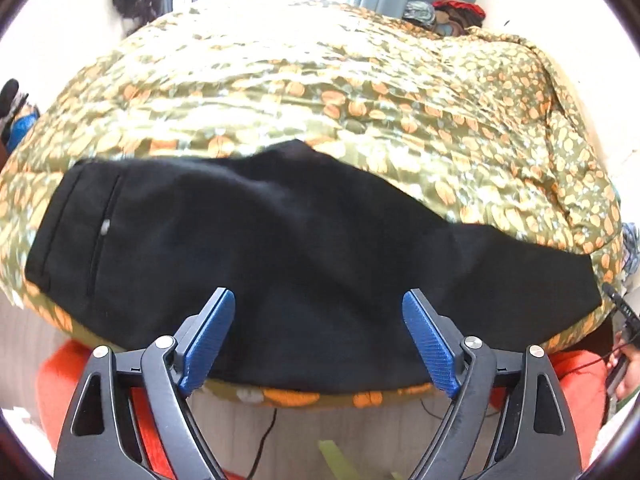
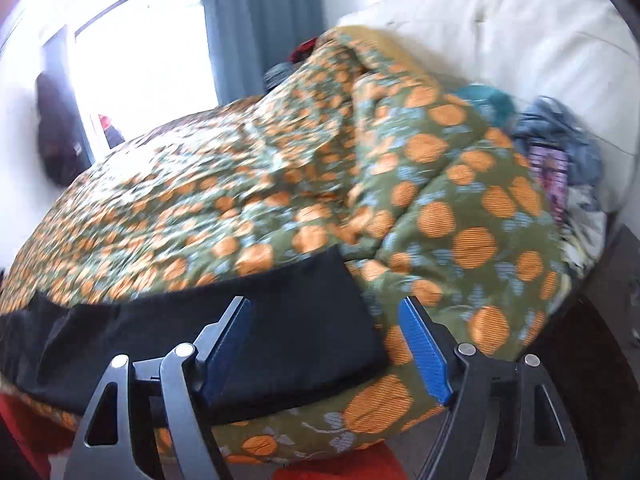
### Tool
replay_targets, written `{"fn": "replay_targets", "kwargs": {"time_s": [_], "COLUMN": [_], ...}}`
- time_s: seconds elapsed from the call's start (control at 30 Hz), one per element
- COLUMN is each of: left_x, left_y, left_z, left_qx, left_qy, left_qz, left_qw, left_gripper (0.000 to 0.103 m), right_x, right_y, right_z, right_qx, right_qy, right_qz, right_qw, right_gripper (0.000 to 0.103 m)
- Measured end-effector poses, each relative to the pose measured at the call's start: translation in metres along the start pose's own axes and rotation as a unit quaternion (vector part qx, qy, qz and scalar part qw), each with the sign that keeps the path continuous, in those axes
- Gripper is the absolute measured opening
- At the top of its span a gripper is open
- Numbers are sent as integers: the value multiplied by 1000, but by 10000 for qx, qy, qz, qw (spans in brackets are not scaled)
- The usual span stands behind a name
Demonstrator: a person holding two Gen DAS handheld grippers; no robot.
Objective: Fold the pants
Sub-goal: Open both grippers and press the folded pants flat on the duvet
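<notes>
your left gripper [image 1: 318,308] hangs above the near edge of the bed with its jaws spread wide and nothing between them; the blue pads [image 1: 210,344] press on no cloth. under it the black pants [image 1: 280,232] lie flat across the green bedspread with orange and pale blue blotches [image 1: 360,92], stretched from left to right along the near side. in the left wrist view the end with a stitched pocket and a small pale button [image 1: 105,227] sits at the left, and the cloth narrows to a straight edge at the far right. the pants' near edge runs almost to the bedspread's near rim.

your right gripper [image 2: 324,312] is also wide open and empty, hovering over the squared-off right end of the pants [image 2: 304,320], whose corner lies between the two pads as seen from that camera, below them and not touched. the right wrist view is blurred. beyond, the bedspread bunches into a ridge, and a white padded headboard [image 2: 520,32] stands at the right with a heap of clothes [image 2: 560,148] against it. grey-blue curtains [image 2: 260,20] hang by a bright window.
</notes>
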State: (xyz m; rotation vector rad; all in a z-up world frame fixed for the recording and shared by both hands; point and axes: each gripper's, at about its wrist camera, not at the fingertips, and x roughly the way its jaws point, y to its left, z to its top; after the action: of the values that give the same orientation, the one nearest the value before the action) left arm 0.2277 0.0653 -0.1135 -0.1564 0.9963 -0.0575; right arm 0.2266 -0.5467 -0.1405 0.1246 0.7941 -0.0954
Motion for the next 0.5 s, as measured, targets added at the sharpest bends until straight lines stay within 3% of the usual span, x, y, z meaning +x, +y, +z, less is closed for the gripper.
{"fn": "replay_targets", "kwargs": {"time_s": [0.07,0.1,0.13,0.17,0.23,0.3,0.33,0.4,0.5], "left_x": [29,49,71,88,88,80,77,74,61], "left_y": [9,16,29,48,83,82,76,66,55], "left_z": [9,9,6,1,-6,-6,-6,-9,-10], "left_qx": [130,214,213,49,-556,-478,-339,-265,-460], "left_qy": [50,239,484,707,502,471,467,479,402], "left_qz": [485,949,1644,2145,1851,1914,2081,2206,1762], "left_qw": [9987,9950,9850,9742,9799,9792,9764,9738,9825], "left_gripper": [87,83,77,78,77,75,82,85,85], "right_x": [37,56,74,86,86,84,83,82,81], "right_y": [13,14,10,5,-2,-9,-12,-17,-22], "right_z": [1,-2,-7,-11,-10,-15,-16,-19,-20], "right_qx": [-356,-371,-261,-127,53,227,289,401,532], "right_qy": [772,1164,1597,1864,1830,1776,1741,1705,1659], "right_qz": [200,235,271,296,472,662,734,856,972], "right_qw": [9962,9922,9864,9819,9820,9816,9816,9808,9799], "right_gripper": [74,74,74,75,75,76,76,76,76]}}
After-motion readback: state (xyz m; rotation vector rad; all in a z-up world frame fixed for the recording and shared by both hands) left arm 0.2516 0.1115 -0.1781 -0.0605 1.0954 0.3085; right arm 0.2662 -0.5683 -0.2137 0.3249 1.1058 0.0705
